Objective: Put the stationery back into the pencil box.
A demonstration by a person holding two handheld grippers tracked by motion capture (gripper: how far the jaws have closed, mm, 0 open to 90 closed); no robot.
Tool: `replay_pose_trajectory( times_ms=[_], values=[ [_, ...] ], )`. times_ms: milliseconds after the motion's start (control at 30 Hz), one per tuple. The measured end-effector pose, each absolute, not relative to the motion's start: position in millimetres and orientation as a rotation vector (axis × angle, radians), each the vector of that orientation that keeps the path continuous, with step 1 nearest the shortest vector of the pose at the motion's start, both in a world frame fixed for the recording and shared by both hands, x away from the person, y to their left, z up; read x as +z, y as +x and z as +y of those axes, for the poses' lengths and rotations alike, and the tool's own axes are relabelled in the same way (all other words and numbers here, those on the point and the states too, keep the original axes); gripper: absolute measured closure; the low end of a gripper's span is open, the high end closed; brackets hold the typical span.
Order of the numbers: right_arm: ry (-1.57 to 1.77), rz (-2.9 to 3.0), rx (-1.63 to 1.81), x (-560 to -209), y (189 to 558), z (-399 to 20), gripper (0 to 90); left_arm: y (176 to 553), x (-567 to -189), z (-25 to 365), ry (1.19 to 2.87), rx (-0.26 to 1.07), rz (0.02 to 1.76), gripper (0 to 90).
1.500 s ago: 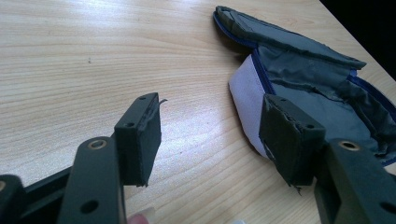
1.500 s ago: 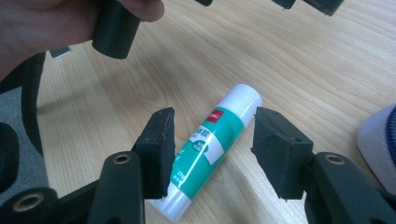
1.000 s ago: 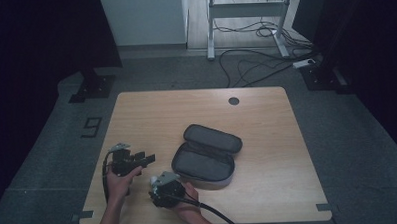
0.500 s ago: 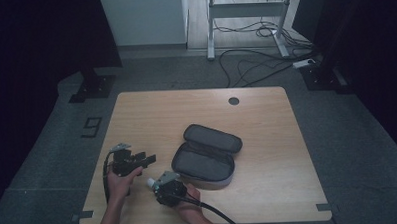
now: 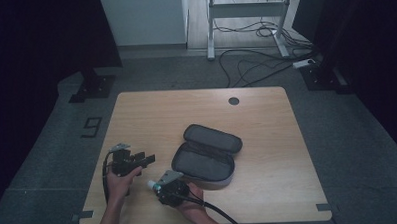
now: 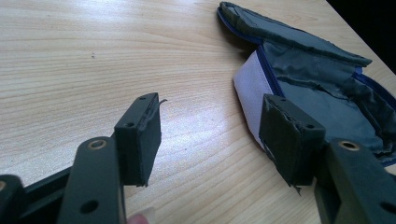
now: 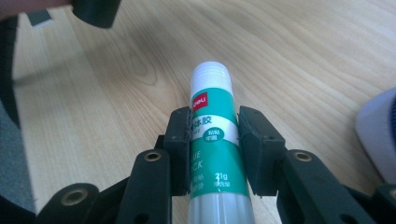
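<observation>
Right gripper jaws pinch a glue stick; left gripper jaws spread, empty.

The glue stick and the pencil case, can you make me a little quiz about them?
1. True or false: the pencil case lies zipped shut.
2. What do the right tongs grip?
A. a marker
B. a glue stick
C. nothing
3. Fill in: the left tongs are ____, with bare table between their pads.

Key:
1. False; it lies open on the table.
2. B; the pads press both sides of the green and white tube.
3. Open; they hold nothing.
</observation>
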State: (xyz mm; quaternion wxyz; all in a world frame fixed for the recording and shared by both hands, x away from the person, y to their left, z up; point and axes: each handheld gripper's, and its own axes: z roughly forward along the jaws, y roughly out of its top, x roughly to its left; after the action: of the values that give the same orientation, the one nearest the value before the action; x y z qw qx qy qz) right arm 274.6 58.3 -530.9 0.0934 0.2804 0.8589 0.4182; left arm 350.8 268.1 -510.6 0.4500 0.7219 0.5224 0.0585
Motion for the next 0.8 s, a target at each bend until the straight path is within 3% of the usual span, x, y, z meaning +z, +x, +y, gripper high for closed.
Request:
replay_pose_trajectory(
  times_ms=[800],
  values=[
    [0.881, 2.432, 1.343, -508.6, 282.5, -4.2, 64.9, 351.6, -513.8, 262.5, 1.813, 0.150, 1.292, 38.9]
  ],
)
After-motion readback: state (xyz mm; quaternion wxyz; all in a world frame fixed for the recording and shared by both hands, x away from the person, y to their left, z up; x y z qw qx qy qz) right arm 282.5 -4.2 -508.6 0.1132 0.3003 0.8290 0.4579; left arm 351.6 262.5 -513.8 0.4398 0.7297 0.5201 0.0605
